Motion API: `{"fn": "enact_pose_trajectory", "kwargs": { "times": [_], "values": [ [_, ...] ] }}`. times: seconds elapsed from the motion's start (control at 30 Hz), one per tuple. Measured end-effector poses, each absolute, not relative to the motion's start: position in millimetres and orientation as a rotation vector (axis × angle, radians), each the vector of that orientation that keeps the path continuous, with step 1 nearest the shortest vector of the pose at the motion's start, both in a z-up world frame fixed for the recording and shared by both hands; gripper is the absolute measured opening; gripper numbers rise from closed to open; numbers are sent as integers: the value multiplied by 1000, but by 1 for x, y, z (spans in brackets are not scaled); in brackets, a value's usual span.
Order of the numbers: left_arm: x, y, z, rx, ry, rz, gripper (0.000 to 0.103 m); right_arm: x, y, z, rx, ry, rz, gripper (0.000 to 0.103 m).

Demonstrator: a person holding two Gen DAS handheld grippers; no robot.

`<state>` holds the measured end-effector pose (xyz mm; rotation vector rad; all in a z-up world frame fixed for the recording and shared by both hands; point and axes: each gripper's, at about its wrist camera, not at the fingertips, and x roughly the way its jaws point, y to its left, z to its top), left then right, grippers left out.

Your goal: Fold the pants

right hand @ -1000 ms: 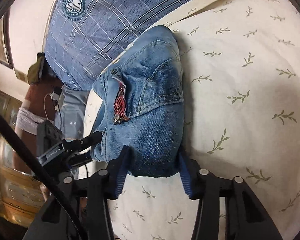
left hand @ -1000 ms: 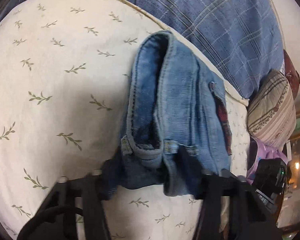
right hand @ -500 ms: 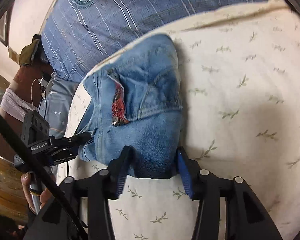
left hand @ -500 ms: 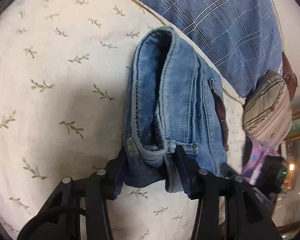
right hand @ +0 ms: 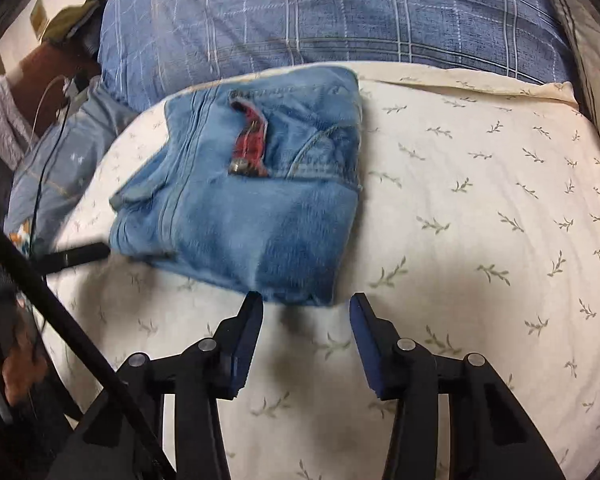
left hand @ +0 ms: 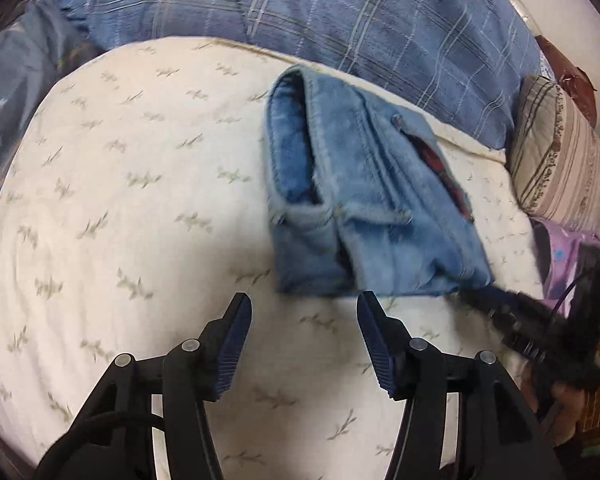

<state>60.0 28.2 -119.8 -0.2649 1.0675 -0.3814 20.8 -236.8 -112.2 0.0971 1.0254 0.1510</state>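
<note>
Two grippers, both released, nothing between their fingers. Left gripper (left hand: 304, 312) hovers over the leaf-print sheet (left hand: 140, 220), just short of the near edge of the folded jeans (left hand: 364, 208). Right gripper (right hand: 306, 314) sits likewise at the jeans' (right hand: 252, 184) near edge, apart from the denim. Jeans lie in a compact folded bundle on the sheet (right hand: 480, 208), red pocket lining (right hand: 252, 140) showing on top. Beyond the jeans: blue plaid blanket (left hand: 340, 20). Right of the jeans, striped pillow (left hand: 560, 152).
</note>
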Motion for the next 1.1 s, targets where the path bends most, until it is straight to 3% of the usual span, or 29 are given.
{"fn": "enact_pose_trajectory", "kwargs": {
  "times": [0.07,0.17,0.27,0.63,0.8,1.03,1.1],
  "values": [
    [57,29,-123,-265,1078,-386,54,18,-242,-110,124,1010,140,34],
    [61,19,-127,-217,1077,-374,53,20,-246,-112,143,1014,134,34],
    [63,8,-130,-152,1055,-336,35,20,-239,-114,104,1014,115,29],
    [65,-8,-136,-63,1022,-299,33,24,-228,-115,70,1000,93,29],
    [58,-9,-132,-60,990,-307,15,25,-232,-114,87,1019,84,15],
    [60,9,-134,-185,1031,-339,12,26,-230,-119,46,1056,58,9],
    [55,12,-122,-178,960,-356,11,22,-232,-110,57,1038,52,8]
  ]
}}
